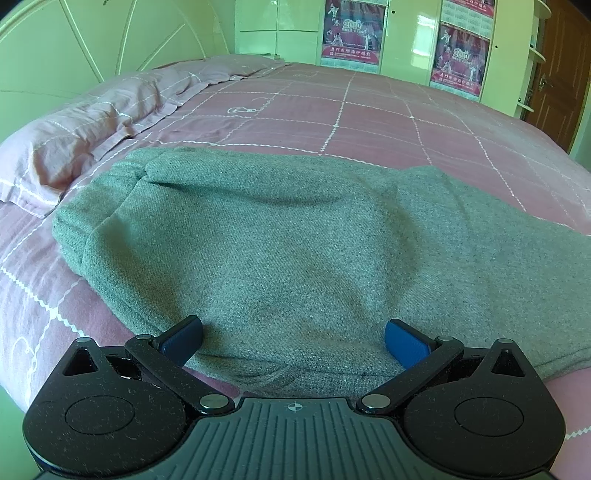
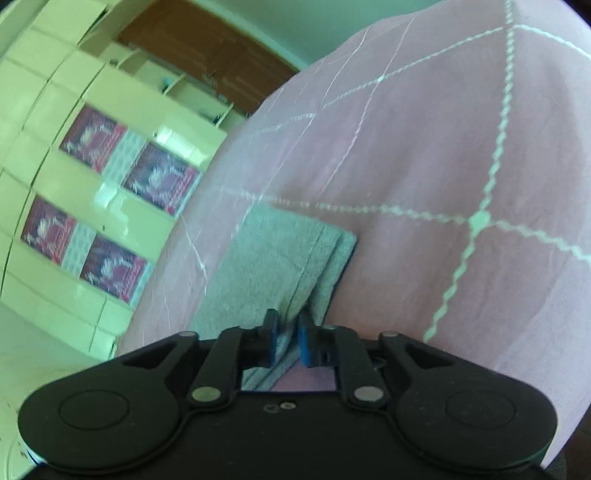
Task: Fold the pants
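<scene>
The grey pants point(image 1: 280, 243) lie across the pink checked bed, waistband end to the left, the legs running off to the right. My left gripper point(image 1: 293, 341) is open, its blue pads spread wide above the near edge of the pants and holding nothing. In the right wrist view my right gripper point(image 2: 288, 332) is shut on the hem end of the pants point(image 2: 273, 266). The cloth is pinched between the blue pads and hangs over the bed. The view is blurred.
A pink pillow point(image 1: 85, 125) lies at the far left by the pale headboard point(image 1: 92, 40). A pale wardrobe with red posters point(image 1: 351, 33) stands beyond the bed, and a brown door point(image 1: 561, 66) is at the right. The bedspread point(image 2: 443, 166) fills the right wrist view.
</scene>
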